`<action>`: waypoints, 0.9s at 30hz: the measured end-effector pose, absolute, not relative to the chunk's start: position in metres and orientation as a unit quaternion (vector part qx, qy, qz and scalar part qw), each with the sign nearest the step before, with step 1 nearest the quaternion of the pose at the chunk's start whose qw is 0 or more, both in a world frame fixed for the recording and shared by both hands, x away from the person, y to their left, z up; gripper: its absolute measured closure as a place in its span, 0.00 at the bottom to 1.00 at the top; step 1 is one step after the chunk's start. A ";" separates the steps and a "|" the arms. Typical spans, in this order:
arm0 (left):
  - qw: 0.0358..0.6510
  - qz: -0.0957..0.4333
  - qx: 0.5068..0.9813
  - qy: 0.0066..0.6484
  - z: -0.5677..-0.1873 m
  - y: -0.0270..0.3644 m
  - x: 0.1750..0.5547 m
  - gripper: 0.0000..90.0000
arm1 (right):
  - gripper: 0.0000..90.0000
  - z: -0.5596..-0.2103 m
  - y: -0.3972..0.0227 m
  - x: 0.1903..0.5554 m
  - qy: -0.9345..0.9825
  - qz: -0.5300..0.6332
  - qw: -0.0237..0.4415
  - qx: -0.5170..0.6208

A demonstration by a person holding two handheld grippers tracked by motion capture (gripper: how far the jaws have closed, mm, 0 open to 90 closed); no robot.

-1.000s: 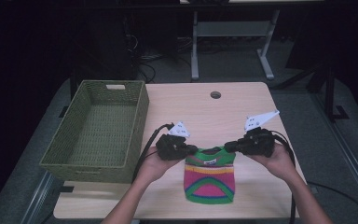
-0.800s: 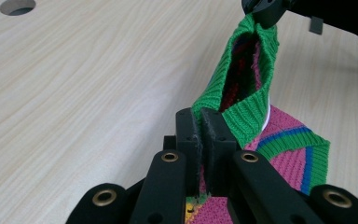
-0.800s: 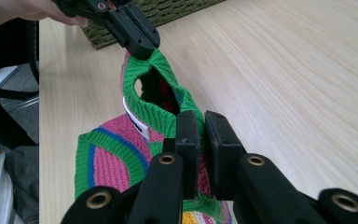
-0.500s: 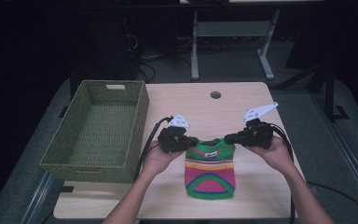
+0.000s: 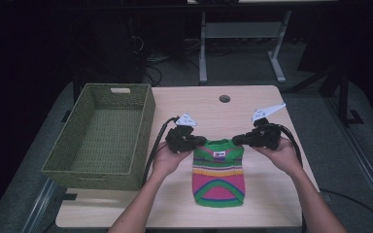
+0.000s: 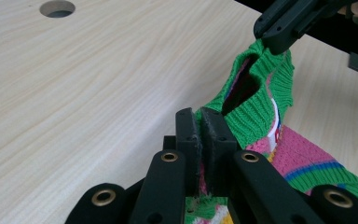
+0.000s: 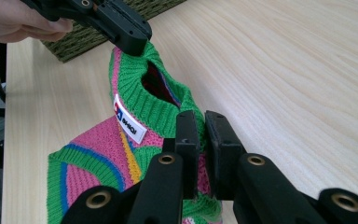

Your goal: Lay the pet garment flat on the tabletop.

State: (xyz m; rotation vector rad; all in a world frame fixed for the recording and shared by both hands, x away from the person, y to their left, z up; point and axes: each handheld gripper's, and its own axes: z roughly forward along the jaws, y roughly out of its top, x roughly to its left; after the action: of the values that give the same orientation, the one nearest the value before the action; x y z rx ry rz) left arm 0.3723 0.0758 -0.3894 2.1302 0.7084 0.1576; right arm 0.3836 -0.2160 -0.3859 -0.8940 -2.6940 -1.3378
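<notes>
A small knitted sweater [image 5: 218, 172], striped in green, pink, yellow and blue, is seen on the pale wooden worktop [image 5: 267, 199], in front of the person and to the right of a woven green basket [image 5: 102, 136]. Its lower part is laid flat on the wood, while its green ribbed collar end is raised and stretched between the two claws. The left claw [image 5: 200, 141] is pressed together on the collar's left corner, and the right claw [image 5: 238, 141] is pressed together on the collar's right corner; each is held in one hand [image 5: 167, 158].

In the left gripper view, the knit is pinched between that claw's two black jaws [image 6: 201, 140], and the neck opening is pulled open toward the other claw [image 6: 279, 32], which is clamped on the far edge of the collar. In the right gripper view, green ribbing is gripped between the jaws [image 7: 200, 144], and a white label [image 7: 129, 121] is seen just below the neckline. The basket's corner [image 7: 98, 35] is visible behind the opposite claw [image 7: 121, 28]. A round hole [image 5: 224, 98] is cut in the worktop, well beyond the sweater.
</notes>
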 end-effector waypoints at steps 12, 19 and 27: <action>0.433 0.071 0.845 0.305 -0.398 0.076 0.383 0.96 | 0.93 -0.392 -0.213 0.395 -0.859 -0.417 0.001 -0.299; 0.437 0.075 0.838 0.318 -0.402 0.074 0.388 0.96 | 0.93 -0.394 -0.212 0.398 -0.857 -0.417 0.003 -0.303; 0.442 0.077 0.830 0.331 -0.408 0.073 0.394 0.96 | 0.93 -0.397 -0.211 0.405 -0.856 -0.415 0.001 -0.309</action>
State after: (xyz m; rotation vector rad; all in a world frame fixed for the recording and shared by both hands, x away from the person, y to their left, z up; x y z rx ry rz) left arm 0.3943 0.0729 -0.4078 2.0593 0.8218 0.1899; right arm 0.4047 -0.2109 -0.3969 -0.9697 -2.6868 -1.3015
